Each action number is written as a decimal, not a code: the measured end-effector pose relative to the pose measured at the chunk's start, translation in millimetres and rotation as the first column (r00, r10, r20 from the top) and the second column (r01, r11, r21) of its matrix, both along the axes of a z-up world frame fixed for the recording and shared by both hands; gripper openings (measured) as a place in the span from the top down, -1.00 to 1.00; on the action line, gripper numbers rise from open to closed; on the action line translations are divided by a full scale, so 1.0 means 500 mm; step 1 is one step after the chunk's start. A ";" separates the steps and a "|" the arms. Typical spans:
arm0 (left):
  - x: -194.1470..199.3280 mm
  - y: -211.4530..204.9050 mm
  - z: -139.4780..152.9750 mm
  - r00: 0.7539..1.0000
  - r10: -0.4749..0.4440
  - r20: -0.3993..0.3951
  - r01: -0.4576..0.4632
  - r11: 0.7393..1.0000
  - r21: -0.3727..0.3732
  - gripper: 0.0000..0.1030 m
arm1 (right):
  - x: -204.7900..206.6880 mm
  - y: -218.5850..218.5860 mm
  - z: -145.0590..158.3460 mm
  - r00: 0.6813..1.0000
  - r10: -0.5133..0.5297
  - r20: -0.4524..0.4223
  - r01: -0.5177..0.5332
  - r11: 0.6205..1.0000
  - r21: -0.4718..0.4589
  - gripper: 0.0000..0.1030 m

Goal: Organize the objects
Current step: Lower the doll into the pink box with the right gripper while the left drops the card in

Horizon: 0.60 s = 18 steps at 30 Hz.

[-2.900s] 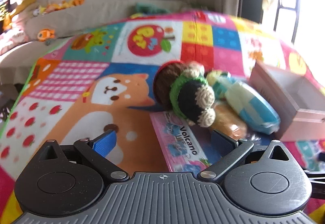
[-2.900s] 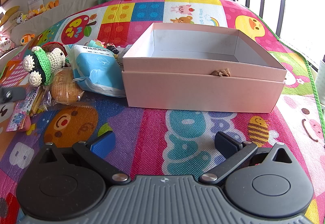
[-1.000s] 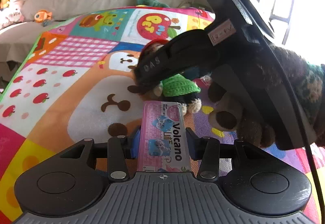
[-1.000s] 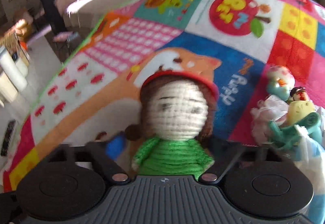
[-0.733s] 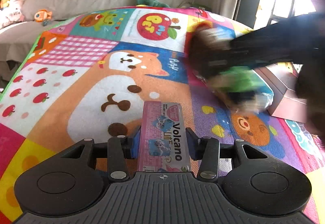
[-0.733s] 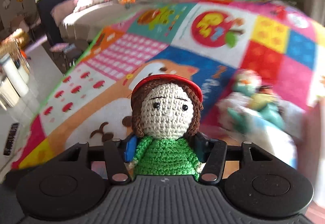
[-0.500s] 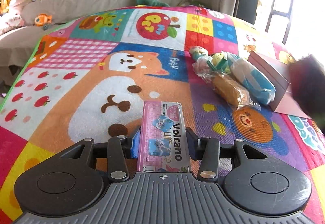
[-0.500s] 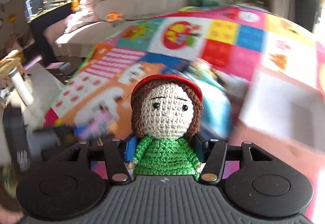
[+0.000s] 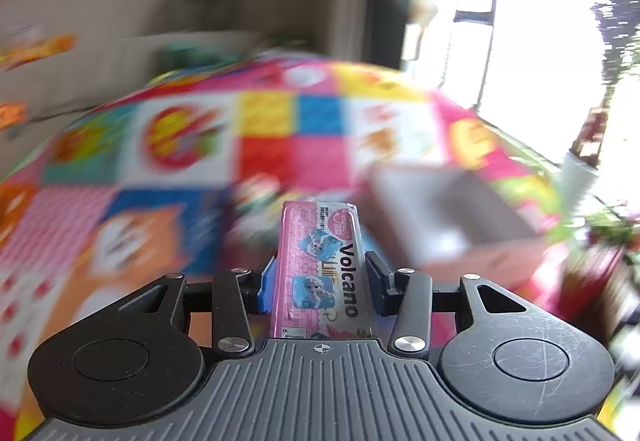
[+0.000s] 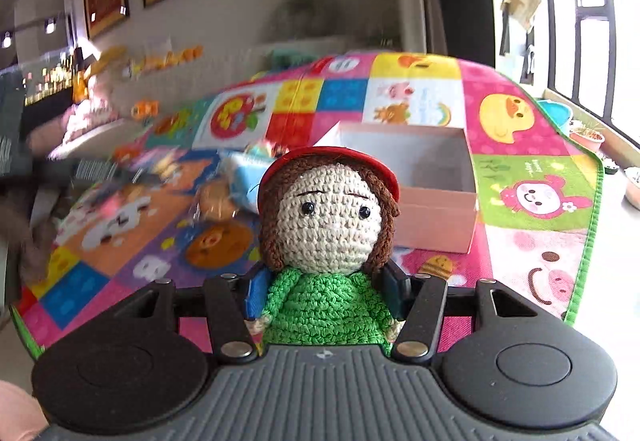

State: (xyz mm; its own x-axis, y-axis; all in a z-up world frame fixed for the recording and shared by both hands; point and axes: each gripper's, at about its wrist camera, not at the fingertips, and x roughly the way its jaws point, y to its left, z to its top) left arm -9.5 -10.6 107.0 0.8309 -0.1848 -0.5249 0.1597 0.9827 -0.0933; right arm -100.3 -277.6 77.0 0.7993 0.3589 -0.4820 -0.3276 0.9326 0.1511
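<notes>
The left gripper (image 9: 320, 283) is clamped on a pink packet (image 9: 322, 269) lettered "Volcano", held flat above the play mat (image 9: 192, 161); that view is blurred. The right gripper (image 10: 326, 291) is clamped on the green body of a crochet doll (image 10: 328, 225), upright and facing the camera. The open pink box (image 10: 436, 177) sits on the mat beyond the doll, with a blue-and-white pack (image 10: 244, 171) to its left.

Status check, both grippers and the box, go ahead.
Left hand-held gripper shut on Volcano pack. Right hand-held gripper shut on crochet doll. Pink box open ahead on mat, path unobstructed.
</notes>
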 end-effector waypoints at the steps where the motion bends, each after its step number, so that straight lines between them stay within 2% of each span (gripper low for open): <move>1: 0.038 -0.034 0.020 0.999 -0.033 -0.004 0.033 0.999 -0.026 0.06 | 0.003 -0.002 -0.003 1.000 -0.002 -0.002 0.002 1.000 0.020 -0.08; 4: 0.141 -0.133 0.030 0.994 -0.102 -0.031 0.101 0.994 -0.038 0.06 | 0.007 -0.017 -0.015 1.000 -0.020 -0.005 0.021 0.998 0.055 -0.08; 7: 0.249 -0.215 -0.025 0.983 -0.116 -0.139 0.108 0.992 -0.064 0.06 | 0.008 -0.026 -0.018 0.998 -0.059 0.010 0.058 0.997 0.046 -0.08; 9: 0.304 -0.248 -0.082 0.974 -0.077 -0.215 0.067 0.996 -0.056 0.06 | 0.007 -0.033 -0.018 0.996 -0.082 0.023 0.082 0.996 0.031 -0.08; 12: 0.336 -0.262 -0.146 0.970 0.004 -0.245 0.000 1.000 0.013 0.06 | 0.001 -0.051 -0.020 0.994 -0.104 0.032 0.103 0.995 0.017 -0.08; 15: 0.318 -0.274 -0.157 0.973 0.026 -0.230 0.012 0.987 0.162 0.06 | 0.011 -0.062 -0.028 0.992 -0.122 0.012 0.122 0.993 -0.005 -0.09; 16: 0.311 -0.272 -0.153 0.971 0.010 -0.238 0.031 0.986 0.166 0.06 | 0.017 -0.063 -0.030 0.992 -0.129 0.006 0.129 0.992 -0.007 -0.09; 18: 0.304 -0.264 -0.136 0.972 -0.009 -0.236 0.039 0.992 0.123 0.02 | 0.034 -0.064 -0.028 0.992 -0.128 -0.001 0.128 0.992 0.004 -0.09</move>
State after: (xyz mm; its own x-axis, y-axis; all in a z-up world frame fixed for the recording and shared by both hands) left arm 142.4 -142.5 39.2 0.6782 -0.1233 -0.7245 0.1721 0.9851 -0.0066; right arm -83.3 -309.4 62.8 0.8388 0.2555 -0.4808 -0.2053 0.9663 0.1554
